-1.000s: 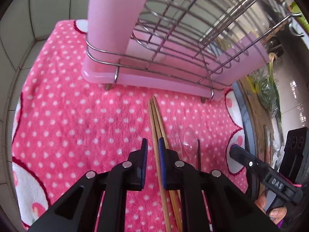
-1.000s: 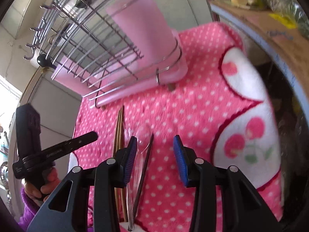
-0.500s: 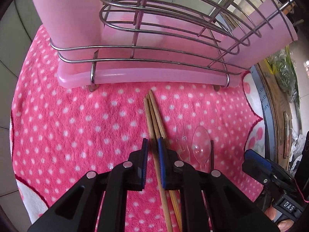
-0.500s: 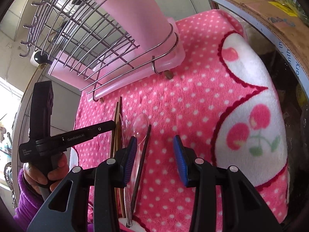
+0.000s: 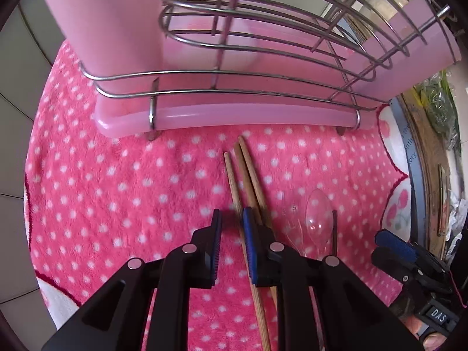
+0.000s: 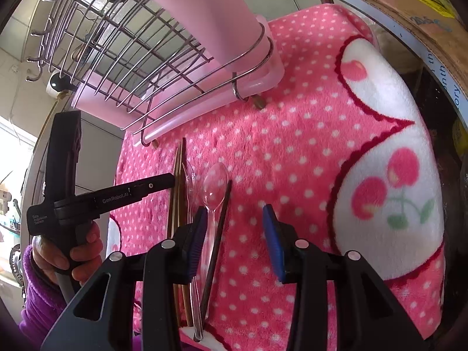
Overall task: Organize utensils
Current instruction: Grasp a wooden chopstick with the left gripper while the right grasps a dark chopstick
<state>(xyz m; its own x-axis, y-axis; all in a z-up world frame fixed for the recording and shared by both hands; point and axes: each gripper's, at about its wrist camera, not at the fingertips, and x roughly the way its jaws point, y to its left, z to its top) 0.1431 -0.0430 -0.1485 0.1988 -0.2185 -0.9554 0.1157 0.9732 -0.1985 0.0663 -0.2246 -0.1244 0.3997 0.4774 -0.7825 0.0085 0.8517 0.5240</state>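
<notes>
Three wooden chopsticks (image 5: 248,172) lie side by side on the pink dotted towel (image 5: 117,193), pointing at the dish rack. My left gripper (image 5: 232,225) points steeply down over them, its jaws opening, with the leftmost chopstick in the gap beside the right pad and not pinched. To the right lie a clear plastic fork (image 5: 292,219), a clear spoon (image 5: 317,216) and a dark chopstick (image 5: 334,228). My right gripper (image 6: 234,234) hovers open above the spoon (image 6: 216,184) and dark chopstick (image 6: 220,219), gripping nothing. The left gripper (image 6: 166,180) shows side-on there, over the wooden chopsticks (image 6: 179,169).
A wire dish rack (image 5: 263,87) on a pink drip tray (image 5: 234,117), with a tall pink cup holder (image 5: 111,29), stands just beyond the chopstick tips. Tiled wall is at the left; a cardboard box (image 6: 409,14) is at the right. A hand in a purple sleeve (image 6: 41,292) holds the left gripper.
The left gripper came closer to the rack and lower over the wooden chopsticks, and its jaws widened a little. The right gripper stayed in place.
</notes>
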